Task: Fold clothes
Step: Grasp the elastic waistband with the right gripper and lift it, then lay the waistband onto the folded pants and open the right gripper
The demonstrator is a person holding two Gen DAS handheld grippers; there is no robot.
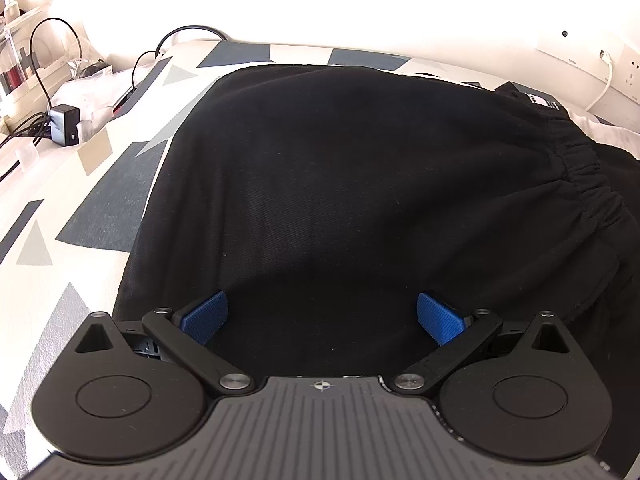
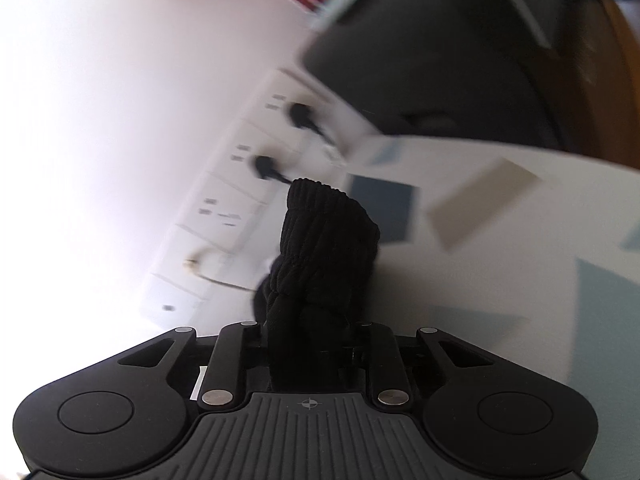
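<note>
A black garment [image 1: 340,184] with a gathered elastic waistband [image 1: 576,168] lies spread on a patterned bedsheet [image 1: 80,208]. My left gripper [image 1: 322,316] is open just above the near part of the fabric, its blue pads [image 1: 206,316] wide apart and empty. My right gripper [image 2: 310,332] is shut on a ribbed black cuff [image 2: 324,240] of the garment, which sticks up between the fingers, lifted above the sheet. The right wrist view is blurred by motion.
A cluttered bedside surface with a black charger [image 1: 64,124] and cables [image 1: 52,40] lies at the left. Wall sockets with plugs [image 2: 264,168] run along the white wall. A dark headboard or chair [image 2: 440,60] stands beyond the bedsheet [image 2: 500,260].
</note>
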